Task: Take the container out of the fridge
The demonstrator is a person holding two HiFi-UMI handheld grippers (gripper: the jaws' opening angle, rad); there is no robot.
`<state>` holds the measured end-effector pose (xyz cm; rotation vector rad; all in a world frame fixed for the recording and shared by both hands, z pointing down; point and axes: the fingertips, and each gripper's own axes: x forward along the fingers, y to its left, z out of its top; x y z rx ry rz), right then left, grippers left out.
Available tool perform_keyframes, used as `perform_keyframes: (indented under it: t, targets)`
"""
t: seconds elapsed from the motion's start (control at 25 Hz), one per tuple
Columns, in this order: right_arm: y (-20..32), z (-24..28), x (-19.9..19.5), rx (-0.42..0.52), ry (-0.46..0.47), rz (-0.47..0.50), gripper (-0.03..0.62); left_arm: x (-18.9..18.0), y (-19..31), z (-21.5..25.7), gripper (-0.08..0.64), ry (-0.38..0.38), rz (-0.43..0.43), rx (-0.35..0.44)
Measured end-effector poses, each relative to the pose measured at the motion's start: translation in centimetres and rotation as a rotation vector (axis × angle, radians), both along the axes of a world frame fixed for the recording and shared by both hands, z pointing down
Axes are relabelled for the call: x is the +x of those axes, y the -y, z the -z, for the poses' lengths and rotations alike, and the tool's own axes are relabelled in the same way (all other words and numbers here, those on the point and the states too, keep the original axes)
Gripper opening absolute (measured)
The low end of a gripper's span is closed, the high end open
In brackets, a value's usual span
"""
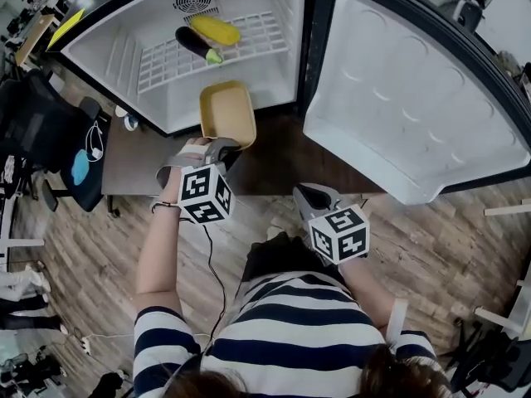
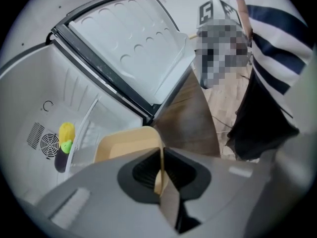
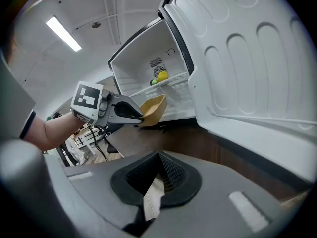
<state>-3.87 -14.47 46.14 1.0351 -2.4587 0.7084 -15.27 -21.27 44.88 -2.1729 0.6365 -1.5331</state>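
Note:
A shallow tan container hangs tilted at the front lip of the open fridge. My left gripper is shut on its near rim. In the left gripper view the rim runs between the pads of that gripper, and the container stretches away toward the fridge. The right gripper view shows the container outside the opening, with the left gripper on it. My right gripper is lower right, over the wood floor, apart from the fridge. Its jaws are shut with nothing in them.
On the wire shelf inside lie a yellow vegetable and a dark eggplant. The fridge door stands wide open at right. A dark wooden cabinet top lies below the fridge. An office chair stands at left.

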Motion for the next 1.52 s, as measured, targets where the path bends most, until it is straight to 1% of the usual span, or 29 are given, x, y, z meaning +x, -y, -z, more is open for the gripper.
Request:
perform_keyframes:
  t: [0.4, 0.76, 1.08, 1.52]
  targets:
    - [-0.9, 1.5, 0.1, 0.048, 0.007, 0.036, -0.006, 0.8, -5.4, 1.5, 0.0, -0.012, 0.029, -0.009]
    - [-0.5, 2.7, -0.4, 0.089, 0.008, 0.052, -0.006, 1.3, -9.4, 1.2, 0.0, -0.033, 0.043, -0.056]
    - [0.0, 3.6, 0.2, 0.128, -0.007, 0.052, -0.006, 2.1, -11.5, 0.3, 0.0, -0.05, 0.059, -0.098]
    - [0.1, 3.0, 0.8, 0.137, -0.036, 0.057, -0.006, 3.4, -13.3, -1.2, 0.0, -0.058, 0.061, -0.153]
